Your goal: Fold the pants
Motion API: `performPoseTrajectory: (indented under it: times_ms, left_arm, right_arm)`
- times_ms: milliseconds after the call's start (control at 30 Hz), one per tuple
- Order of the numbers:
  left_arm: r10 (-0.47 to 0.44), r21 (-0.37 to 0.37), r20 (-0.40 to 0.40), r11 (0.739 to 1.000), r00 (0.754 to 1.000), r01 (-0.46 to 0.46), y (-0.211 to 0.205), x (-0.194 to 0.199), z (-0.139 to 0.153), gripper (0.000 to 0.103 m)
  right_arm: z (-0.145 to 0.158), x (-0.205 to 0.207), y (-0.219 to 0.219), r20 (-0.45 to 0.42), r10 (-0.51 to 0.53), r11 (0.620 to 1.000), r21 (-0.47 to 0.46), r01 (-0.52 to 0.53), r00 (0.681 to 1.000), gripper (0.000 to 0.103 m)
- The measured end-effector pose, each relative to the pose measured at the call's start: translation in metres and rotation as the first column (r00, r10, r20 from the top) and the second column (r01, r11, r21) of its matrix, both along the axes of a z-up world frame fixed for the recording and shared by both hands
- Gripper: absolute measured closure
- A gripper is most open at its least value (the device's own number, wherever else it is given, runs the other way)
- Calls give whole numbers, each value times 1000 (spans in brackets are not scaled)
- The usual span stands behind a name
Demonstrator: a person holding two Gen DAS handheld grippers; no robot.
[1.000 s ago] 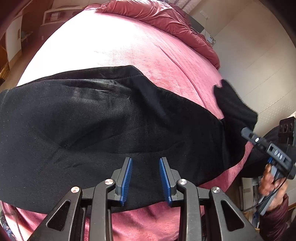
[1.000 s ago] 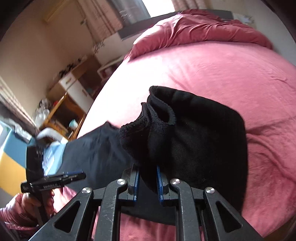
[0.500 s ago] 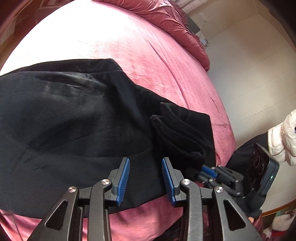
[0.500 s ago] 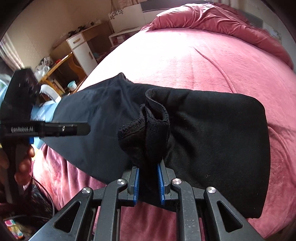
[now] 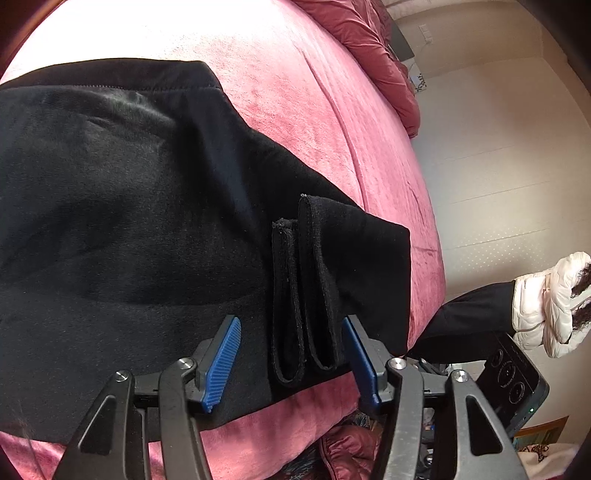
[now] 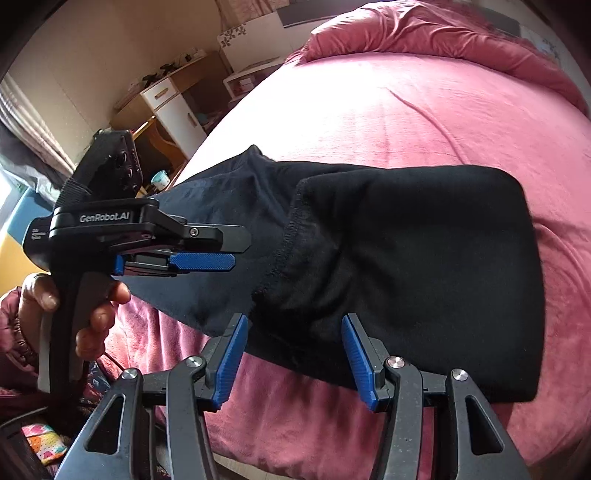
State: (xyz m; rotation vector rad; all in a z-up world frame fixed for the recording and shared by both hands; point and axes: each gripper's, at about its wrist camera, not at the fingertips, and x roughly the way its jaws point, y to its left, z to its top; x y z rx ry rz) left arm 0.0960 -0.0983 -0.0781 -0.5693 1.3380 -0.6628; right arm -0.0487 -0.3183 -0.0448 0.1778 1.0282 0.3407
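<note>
Black pants (image 5: 129,221) lie across the pink bed, with the leg ends folded back over the upper part. The two cuffs (image 5: 306,295) lie side by side near the bed's front edge. My left gripper (image 5: 291,358) is open, its blue pads on either side of the cuffs, holding nothing. In the right wrist view the folded pants (image 6: 406,258) lie flat, and my right gripper (image 6: 293,358) is open and empty at their near edge. The left gripper (image 6: 203,258) also shows there, hovering over the pants.
The pink bed cover (image 6: 406,110) spreads beyond the pants, with a bunched pink duvet (image 6: 443,33) at the far end. A wooden desk and white cabinet (image 6: 170,99) stand left of the bed. A white jacket (image 5: 546,299) lies on the right by the wall.
My right gripper has let go of the bunched pant cuffs and opened; the cuffs now lie flat on the pants. My left gripper has opened wider and moved over the cuffs.
</note>
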Motion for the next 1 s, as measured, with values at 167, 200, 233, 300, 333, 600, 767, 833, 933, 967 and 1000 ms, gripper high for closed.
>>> performPoseTrajectory:
  times_ms: [167, 200, 233, 300, 333, 600, 767, 833, 933, 967, 1000]
  left_arm:
    - [-27, -13, -3, 1000, 1000, 27, -19, 3, 3, 45]
    - [-37, -9, -5, 999, 999, 37, -25, 4, 3, 45]
    - [-44, -2, -5, 999, 999, 44, -29, 4, 2, 47]
    - [-60, 25, 0, 998, 998, 60, -40, 3, -2, 47]
    - [-73, 29, -10, 997, 997, 73, -45, 4, -4, 47]
    - [-140, 102, 19, 985, 990, 138, -69, 1, -8, 86]
    - [-136, 1, 111, 991, 984, 137, -67, -2, 32, 89]
    - [-133, -41, 157, 989, 979, 141, -68, -3, 55, 89]
    - [-136, -81, 212, 984, 968, 157, -73, -4, 81, 89]
    - [-141, -88, 228, 982, 963, 165, -72, -7, 88, 89]
    - [-143, -89, 245, 981, 959, 170, -72, -10, 95, 90]
  right_arm:
    - [8, -26, -39, -1, -121, 993, -8, 121, 993, 49]
    - [9, -30, -47, -2, -148, 989, -9, 148, 989, 49]
    - [10, -36, -59, -3, -188, 982, -8, 188, 982, 49]
    - [9, -45, -77, -11, -250, 968, -13, 250, 968, 49]
    - [8, -49, -86, -15, -282, 959, -26, 281, 959, 49]
    - [-14, -67, -131, -82, -435, 900, -77, 429, 897, 47]
    - [-28, -60, -129, -104, -446, 895, -85, 438, 889, 47]
    - [-31, -54, -124, -92, -441, 896, -102, 432, 893, 46]
    - [-34, -42, -122, -84, -469, 882, -87, 462, 879, 46]
    - [-34, -39, -123, -81, -483, 875, -88, 476, 872, 46]
    - [-34, -35, -123, -71, -501, 864, -102, 494, 862, 46]
